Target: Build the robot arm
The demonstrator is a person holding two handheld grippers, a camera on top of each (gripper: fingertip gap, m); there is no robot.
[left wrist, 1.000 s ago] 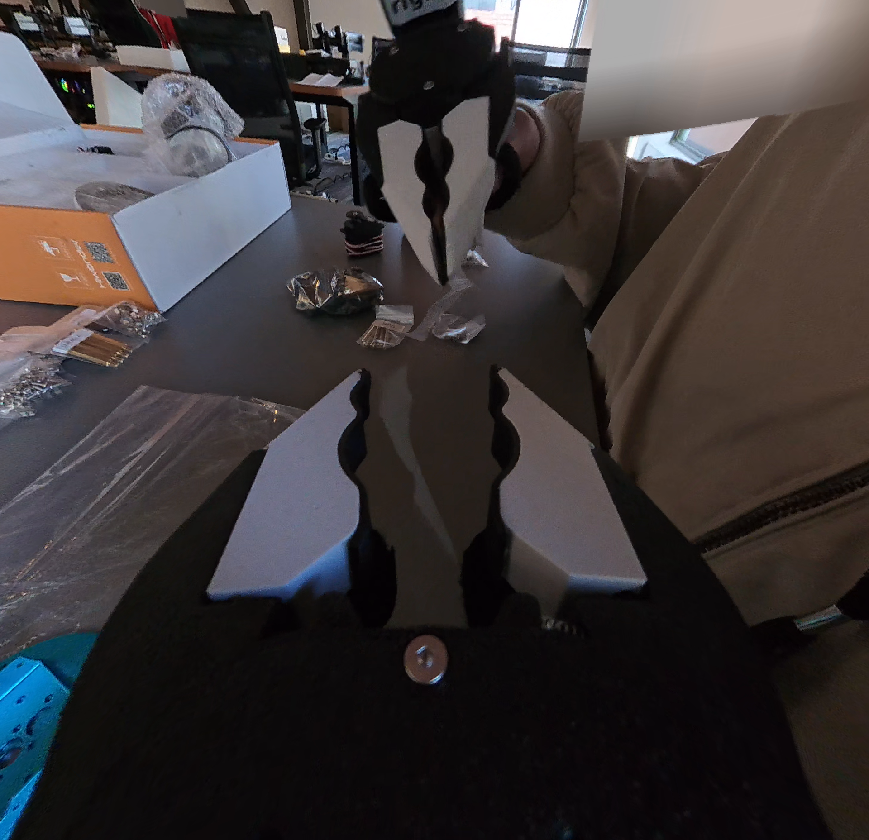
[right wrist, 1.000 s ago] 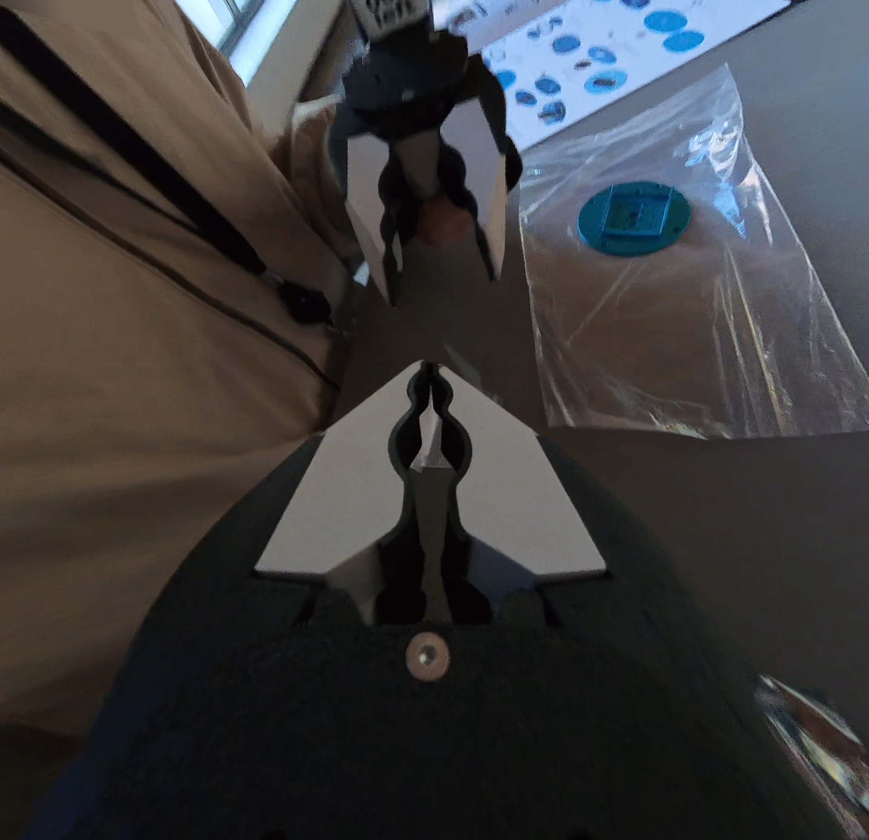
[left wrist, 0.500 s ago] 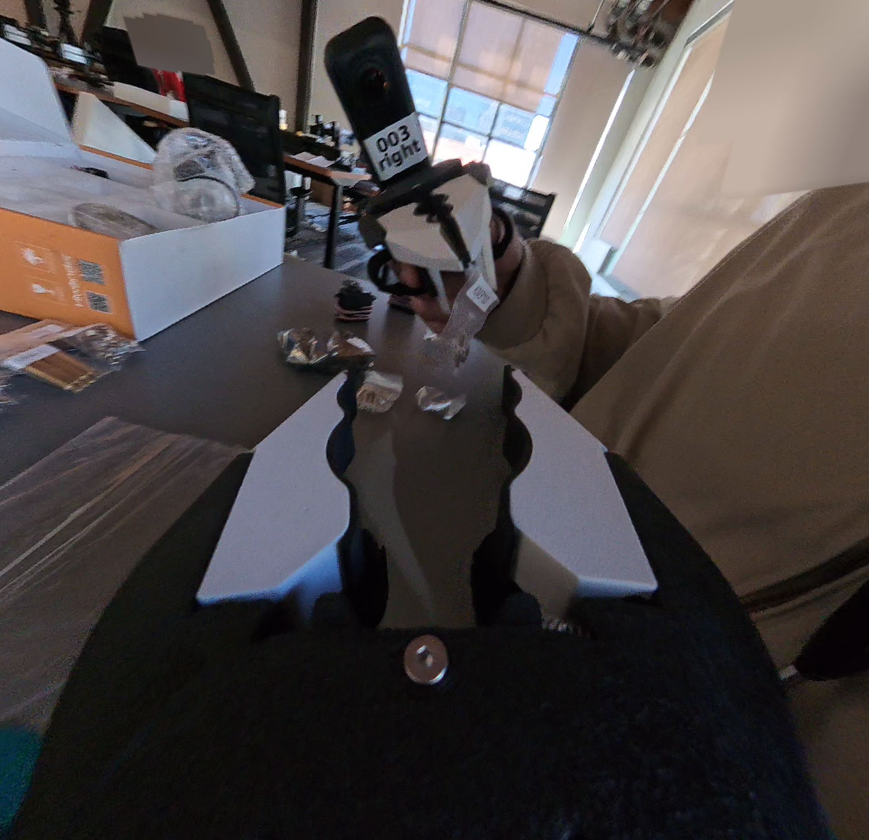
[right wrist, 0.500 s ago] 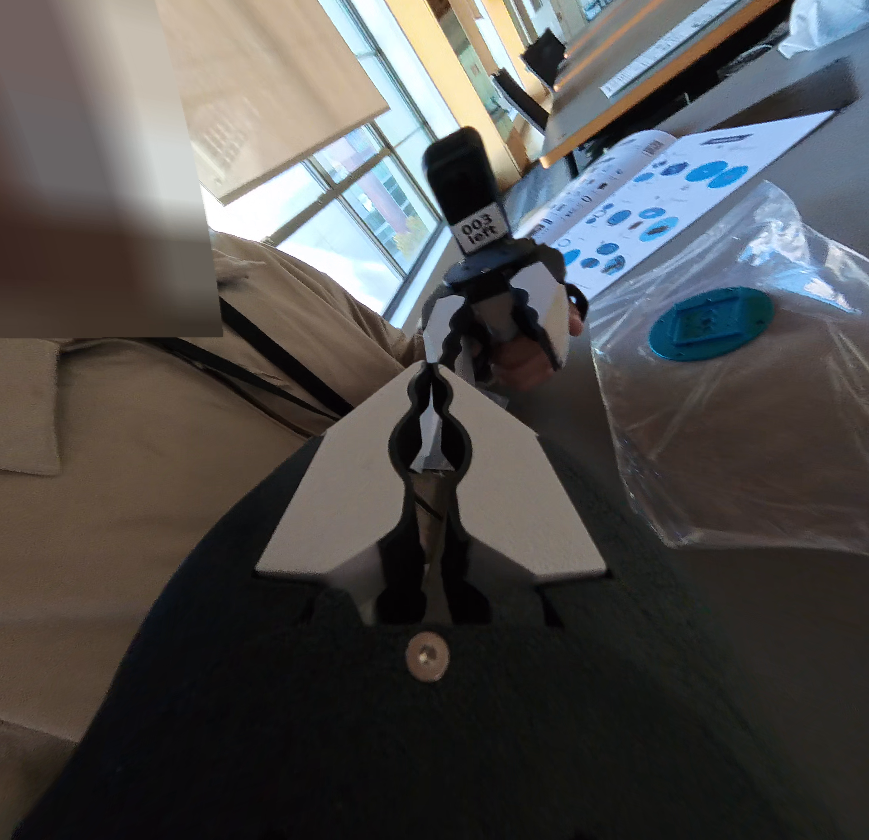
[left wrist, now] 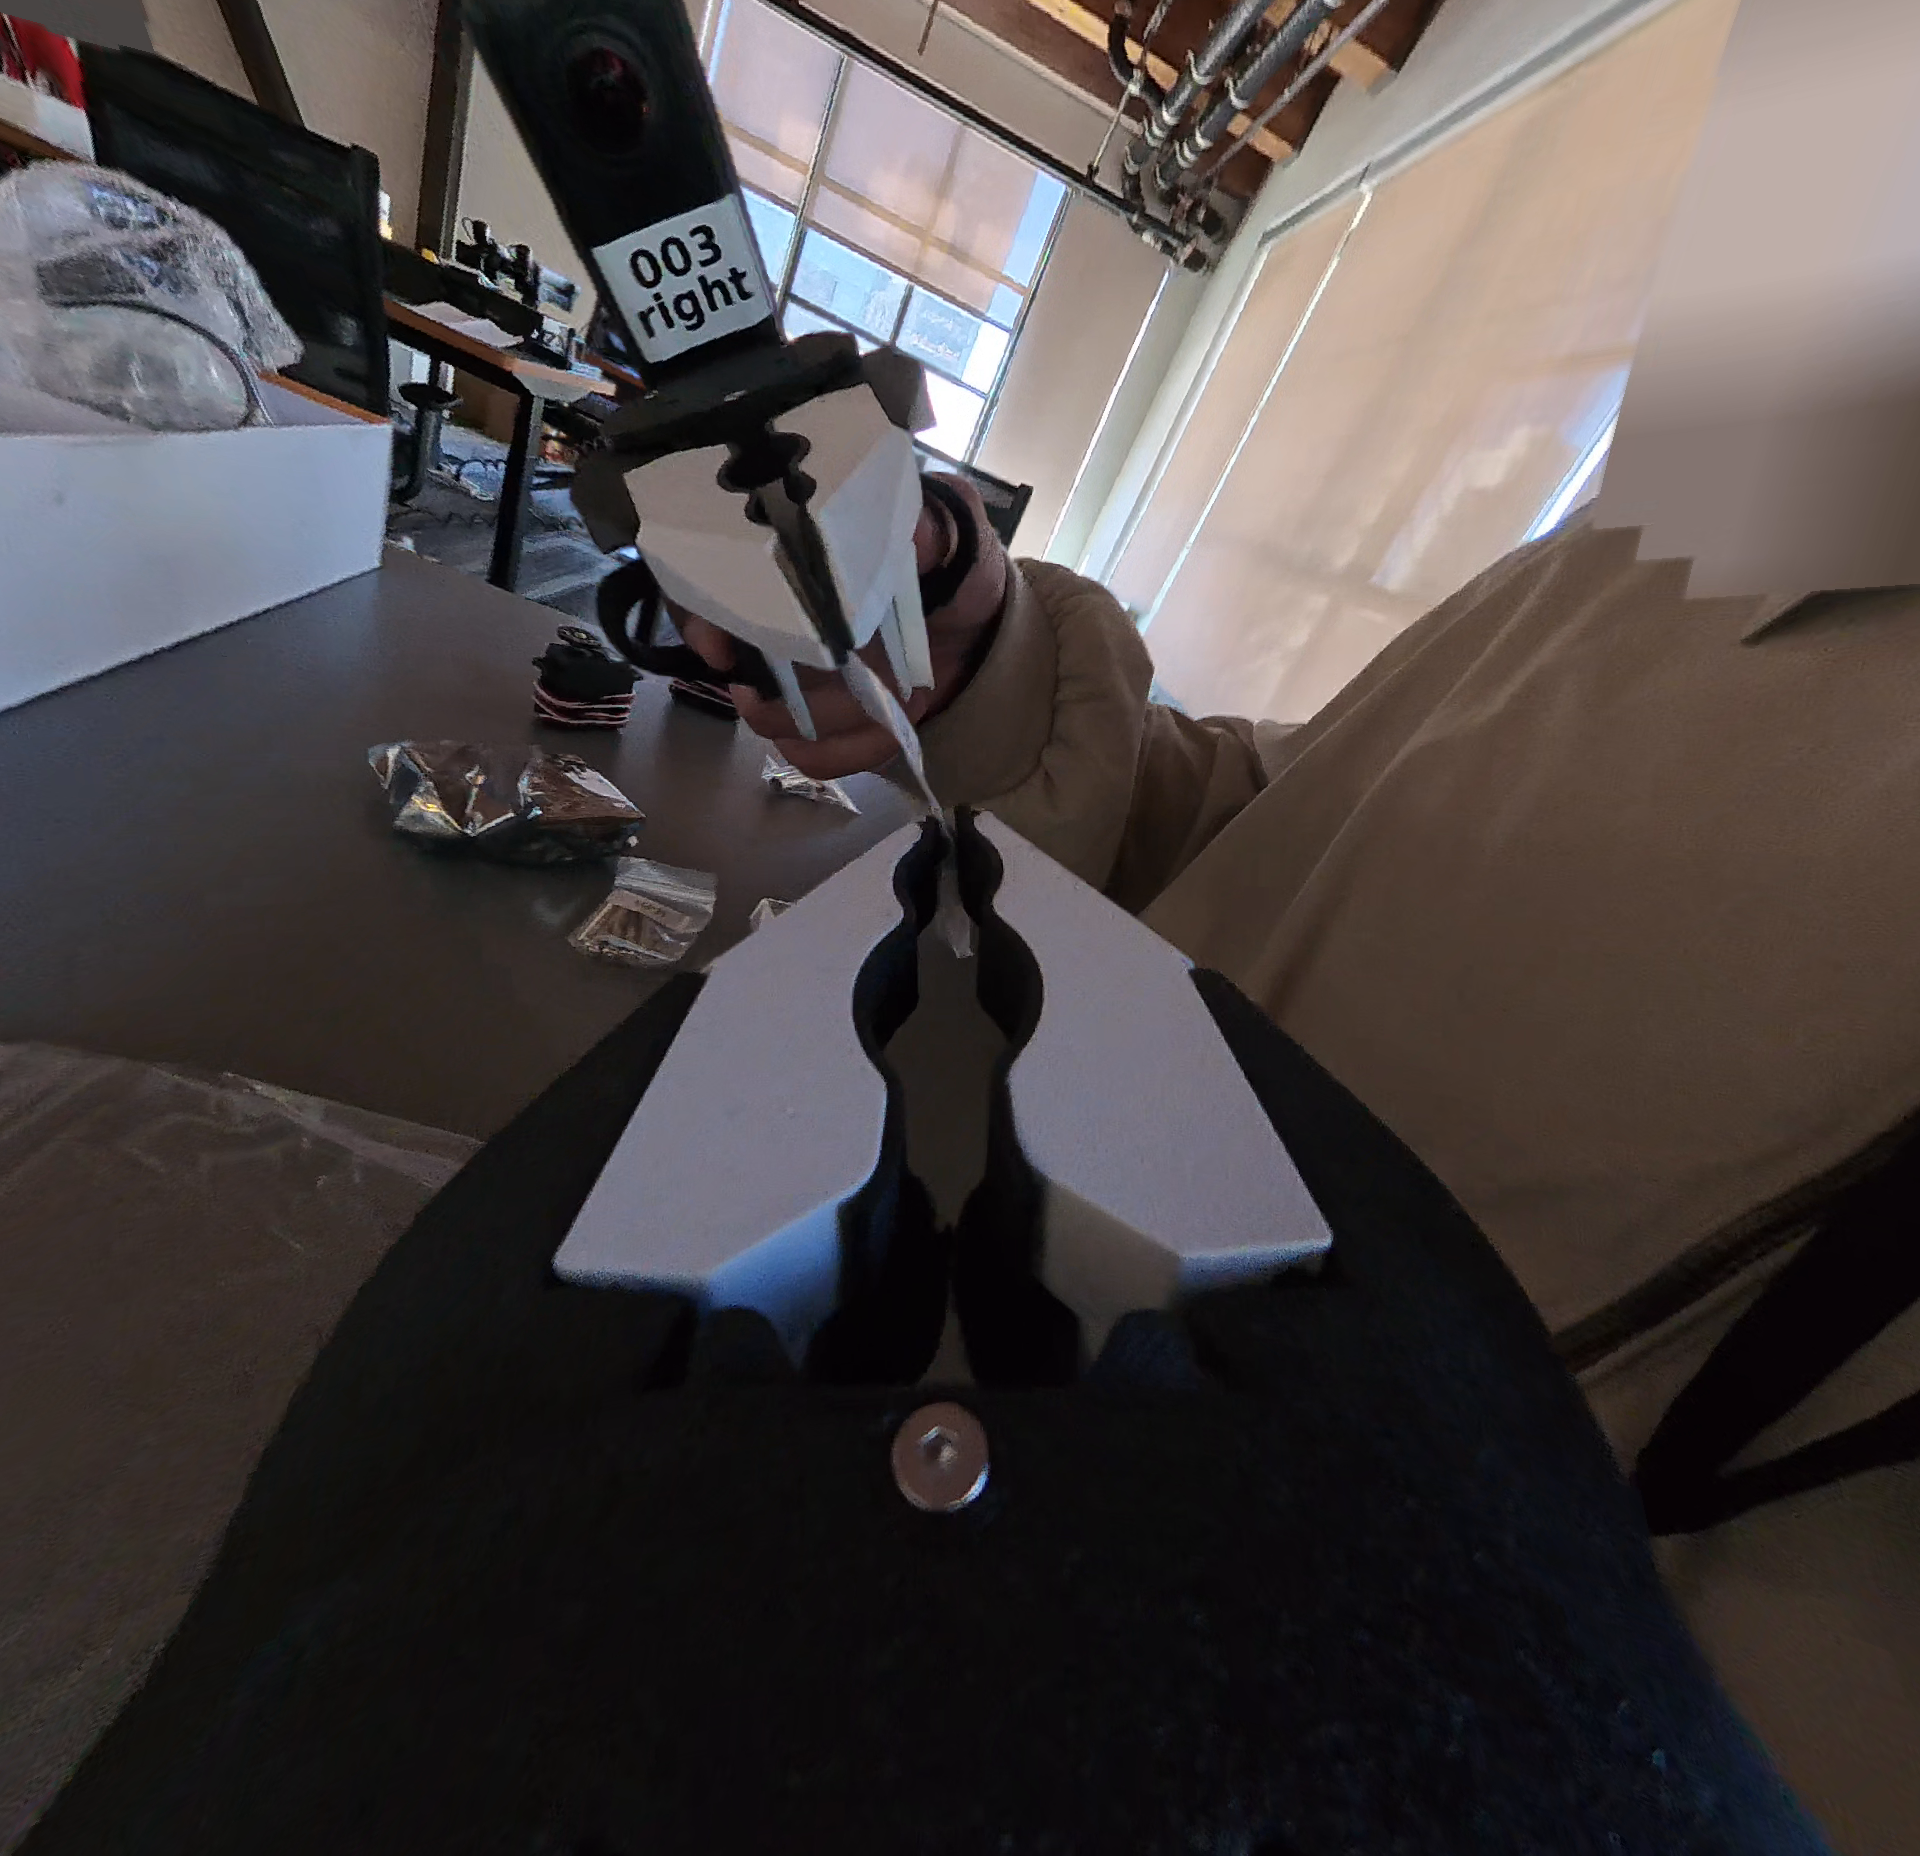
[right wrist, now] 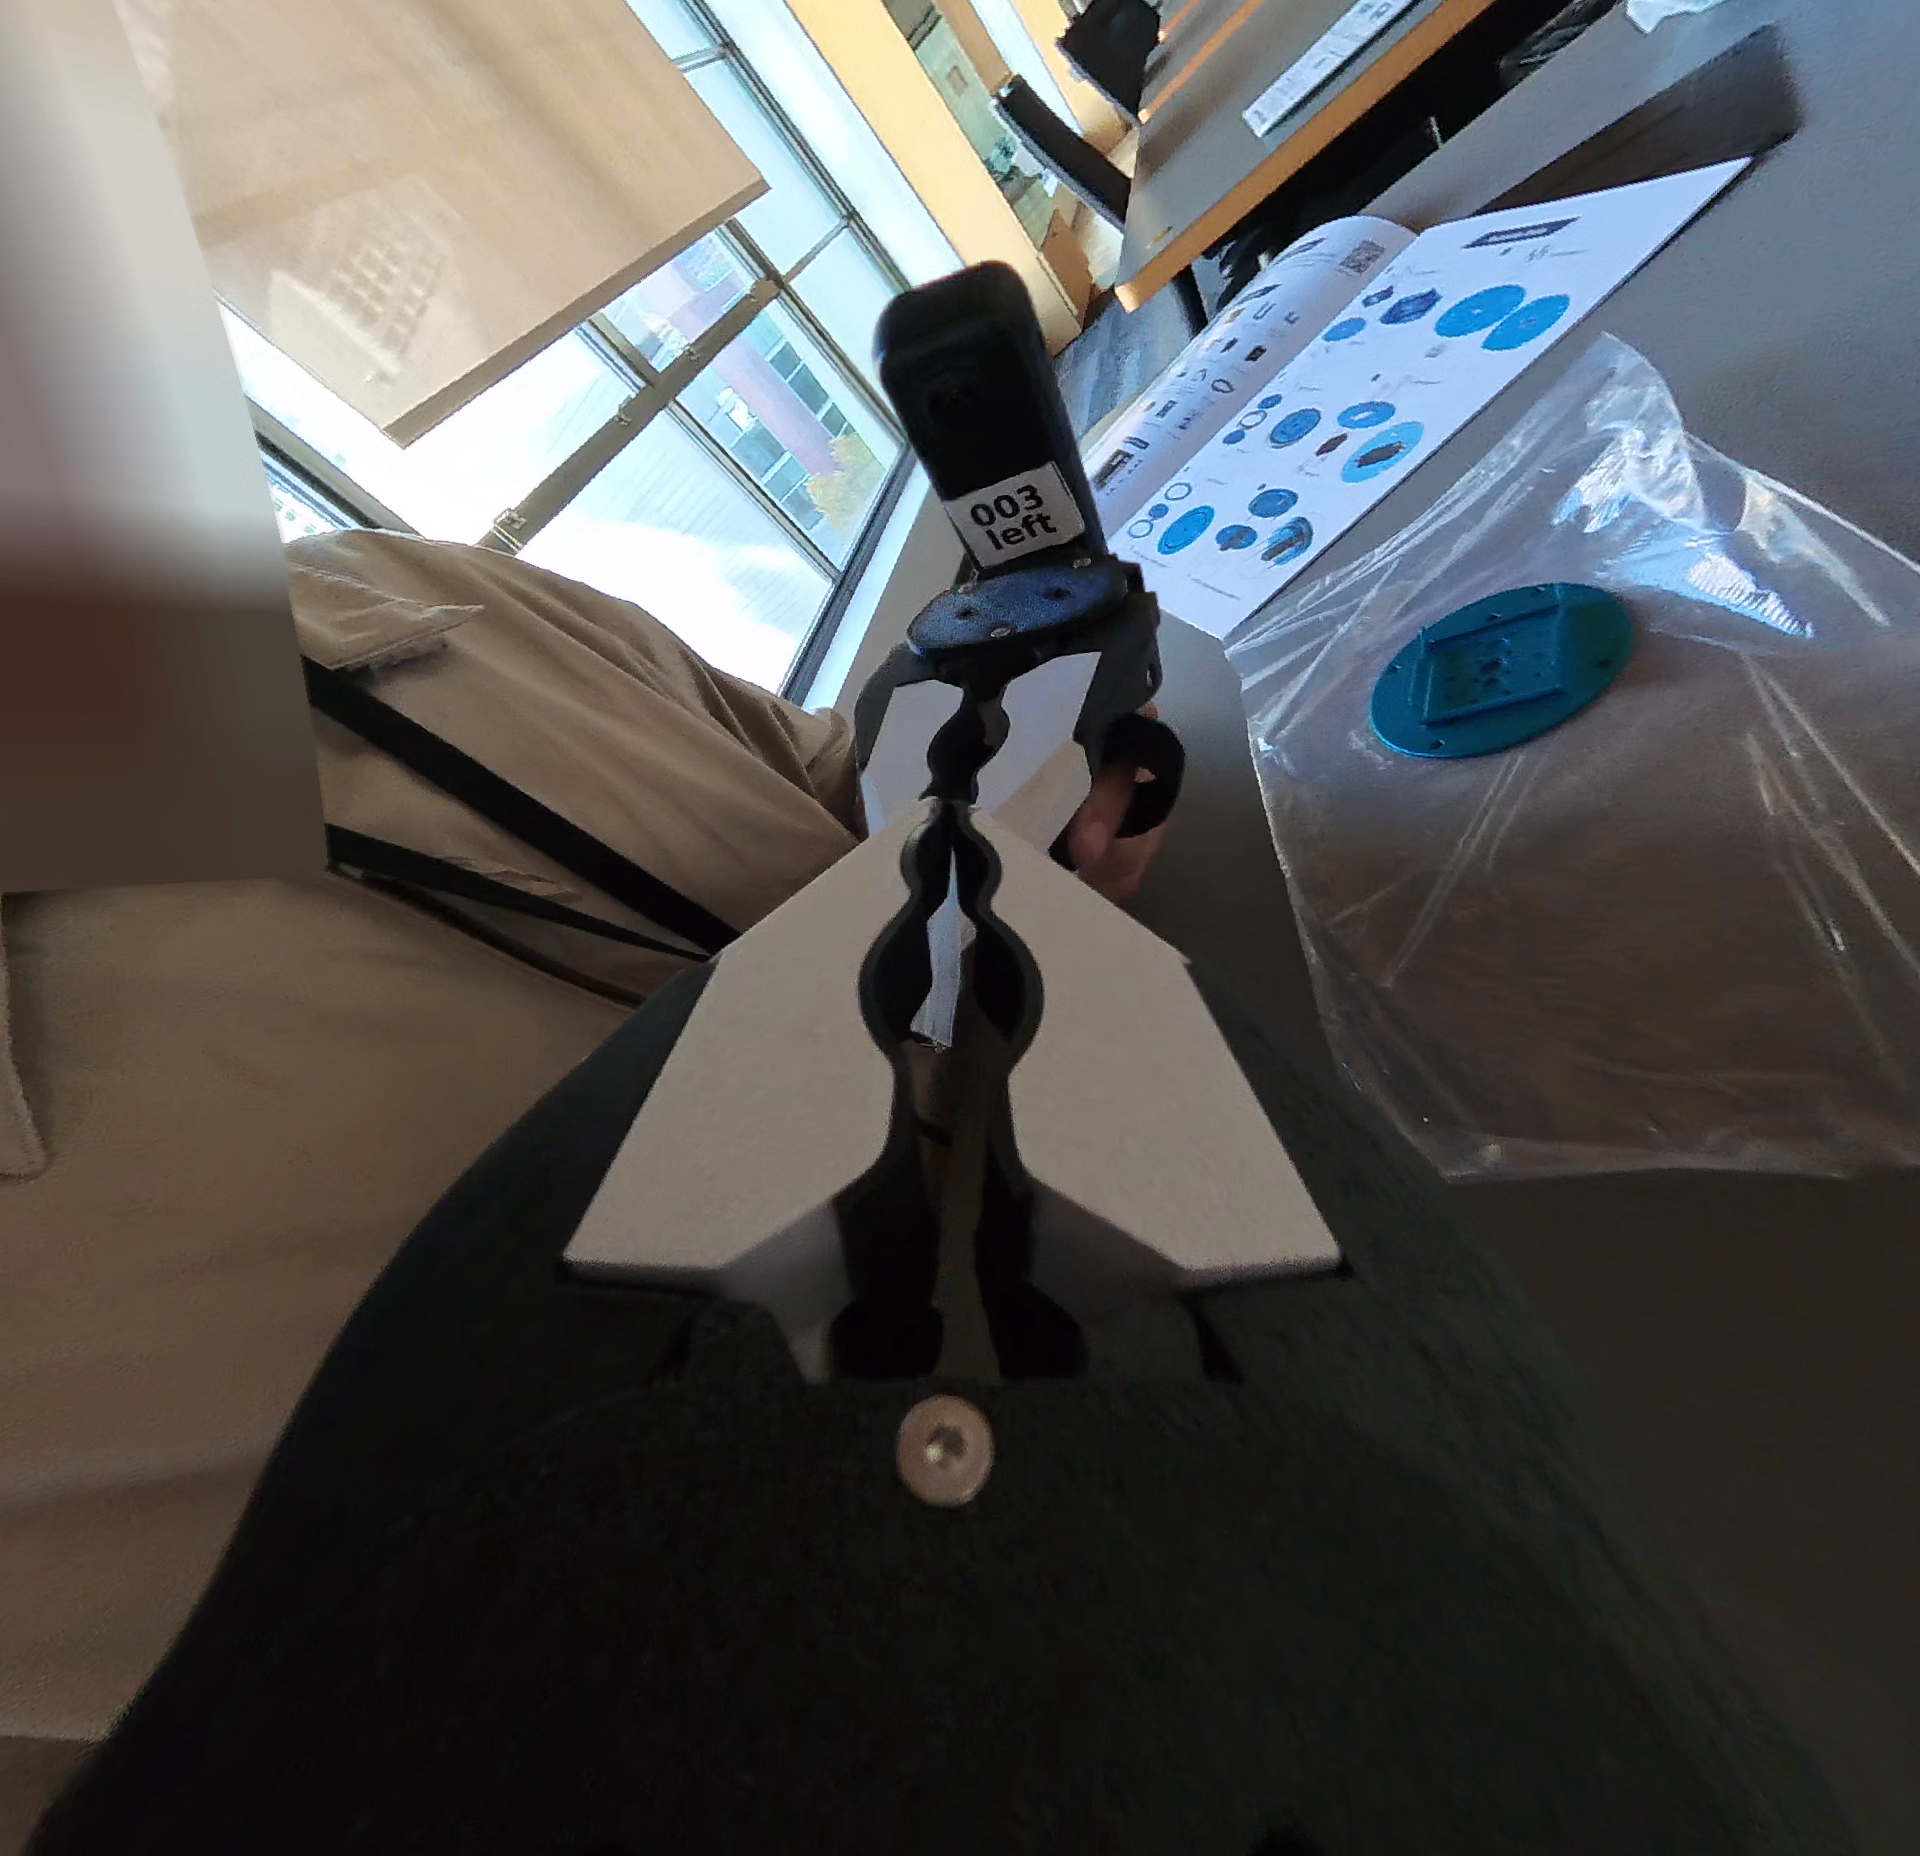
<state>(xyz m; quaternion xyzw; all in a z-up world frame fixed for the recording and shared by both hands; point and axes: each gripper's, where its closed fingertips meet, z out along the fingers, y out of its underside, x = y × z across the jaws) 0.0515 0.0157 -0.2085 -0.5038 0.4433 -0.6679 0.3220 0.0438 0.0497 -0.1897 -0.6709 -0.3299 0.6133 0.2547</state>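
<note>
both clamped on one small clear bag (left wrist: 902, 741): left gripper (left wrist: 948, 838) and right gripper (right wrist: 948, 819), tip to tip above dark table (left wrist: 260, 850).

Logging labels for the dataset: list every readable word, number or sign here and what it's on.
Not transcribing writing; what bears it:
White sticker on right gripper camera body: sharp, legible.
Second white sticker on left gripper camera body: legible.
Printed sheet with blue diagrams: too small.
Small packet by the foil bag: label blurred.
Clear bag pinched by both grippers: label edge-on, unreadable.
</note>
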